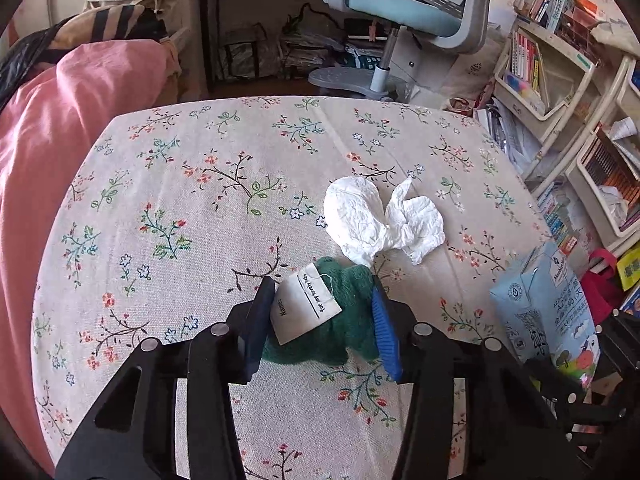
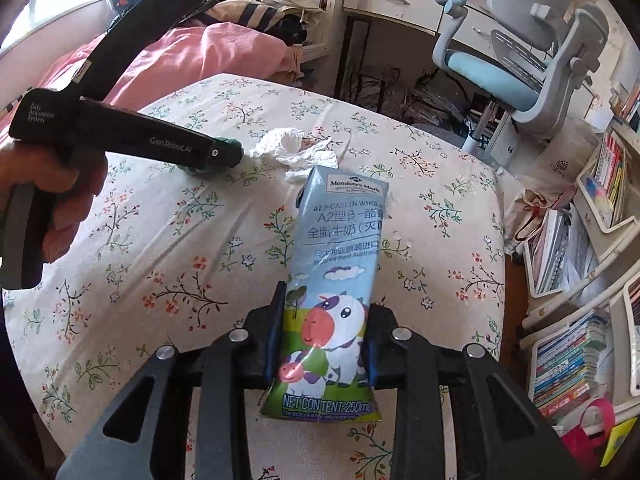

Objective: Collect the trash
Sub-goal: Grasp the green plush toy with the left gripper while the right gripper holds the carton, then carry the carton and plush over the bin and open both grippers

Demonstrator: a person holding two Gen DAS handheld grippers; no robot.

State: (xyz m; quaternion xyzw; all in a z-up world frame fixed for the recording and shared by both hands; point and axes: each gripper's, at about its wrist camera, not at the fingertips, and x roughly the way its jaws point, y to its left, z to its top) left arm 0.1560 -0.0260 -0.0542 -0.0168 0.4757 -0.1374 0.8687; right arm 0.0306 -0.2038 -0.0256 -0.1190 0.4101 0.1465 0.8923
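Your left hand-held gripper (image 1: pixel 324 320) pinches the fuzzy dark-green knitted cloth (image 1: pixel 352 312) with its paper tag on the floral-clothed bench (image 1: pixel 200 200), near crumpled white tissue (image 1: pixel 380 220), while your right hand-held gripper (image 2: pixel 324 344) clamps the glossy blue milk carton (image 2: pixel 332 280).

Beside the crumpled white tissue (image 1: pixel 380 220), the green knitted item (image 1: pixel 344 320) has its middle covered by a white paper tag (image 1: pixel 300 308), and its two ends run behind the left gripper's blue pads (image 1: pixel 384 328), so its shape cannot be made out. In the right wrist view only a dark green sliver (image 2: pixel 230 144) of it shows past the left gripper's body, left of the tissue. The milk carton (image 2: pixel 332 292) hides the right gripper's pads (image 2: pixel 274 344) almost wholly. In the left wrist view the carton (image 1: pixel 548 308), right of the tissue, has its lower part behind black gripper parts.
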